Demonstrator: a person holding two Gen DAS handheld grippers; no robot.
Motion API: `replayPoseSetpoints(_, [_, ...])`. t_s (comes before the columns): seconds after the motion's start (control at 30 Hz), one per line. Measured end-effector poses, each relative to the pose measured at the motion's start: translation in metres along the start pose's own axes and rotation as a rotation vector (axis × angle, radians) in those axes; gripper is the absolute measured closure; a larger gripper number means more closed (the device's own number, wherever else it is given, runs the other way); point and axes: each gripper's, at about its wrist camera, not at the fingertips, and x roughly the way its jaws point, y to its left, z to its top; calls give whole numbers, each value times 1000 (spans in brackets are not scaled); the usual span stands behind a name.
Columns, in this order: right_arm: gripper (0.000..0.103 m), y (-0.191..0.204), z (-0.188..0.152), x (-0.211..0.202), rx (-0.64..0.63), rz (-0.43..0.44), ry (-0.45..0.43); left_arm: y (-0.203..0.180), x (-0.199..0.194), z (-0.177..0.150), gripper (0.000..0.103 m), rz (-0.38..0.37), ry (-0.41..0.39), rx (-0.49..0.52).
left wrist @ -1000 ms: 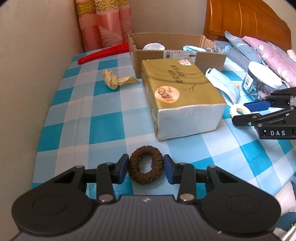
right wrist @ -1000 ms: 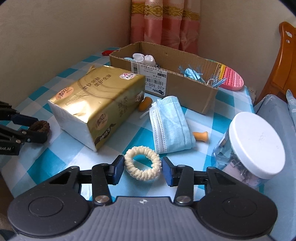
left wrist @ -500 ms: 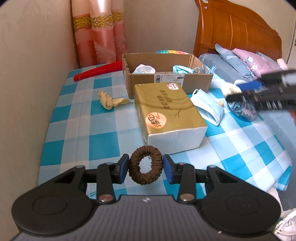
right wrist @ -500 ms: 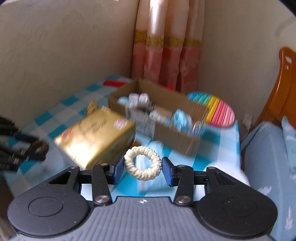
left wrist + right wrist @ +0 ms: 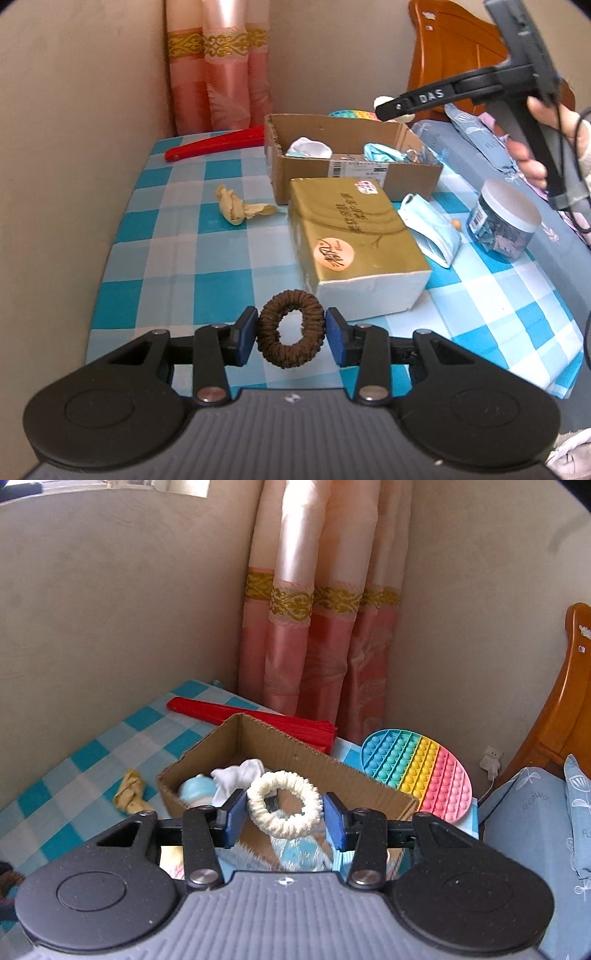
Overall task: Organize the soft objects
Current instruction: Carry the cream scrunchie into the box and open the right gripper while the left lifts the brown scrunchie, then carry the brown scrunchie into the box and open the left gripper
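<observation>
Scrunchies, light and squashy, sit pinched across their rings: brown scrunchie (image 5: 291, 329) in the left tool (image 5: 291, 332), cream scrunchie (image 5: 283, 804) in the right tool (image 5: 283, 812), cardboard box (image 5: 280, 746) just beyond it.

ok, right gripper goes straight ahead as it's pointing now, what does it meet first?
Probably the cardboard box. The right gripper, shut on the cream scrunchie, is aimed over the box's open top, so it would likely reach the white cloth inside or the far wall. Depth is unclear.
</observation>
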Motion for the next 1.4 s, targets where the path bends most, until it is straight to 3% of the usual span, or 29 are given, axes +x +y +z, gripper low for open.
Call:
replayPoseSetpoints(0.07, [35,-1,-1,7,15,7,9,2,1,1,64,5,2,-7])
replayPoseSetpoints(0.13, [16,0,-5,9,26,9,8,3,2,2,64,8,2,-9])
replayPoseSetpoints(0.33, [0,3,-24,-13,78,31,17,2,1,9,64,14,-9,0])
replayPoseSetpoints(0.5, [0,8,-45,-40,136,25,32,-5,-1,19,64,9,-27,12])
replayPoseSetpoints(0.83, [0,25,-94,-84,135,-46,48,-26,-2,53,64,-4,-43,53])
replayPoseSetpoints(1.1, [0,22,-128,-103,155,11,42,-55,16,103,64,-29,-35,117])
replayPoseSetpoints(1.4, [0,15,-148,-117,142,52,33,-83,70,164,64,-50,28,119])
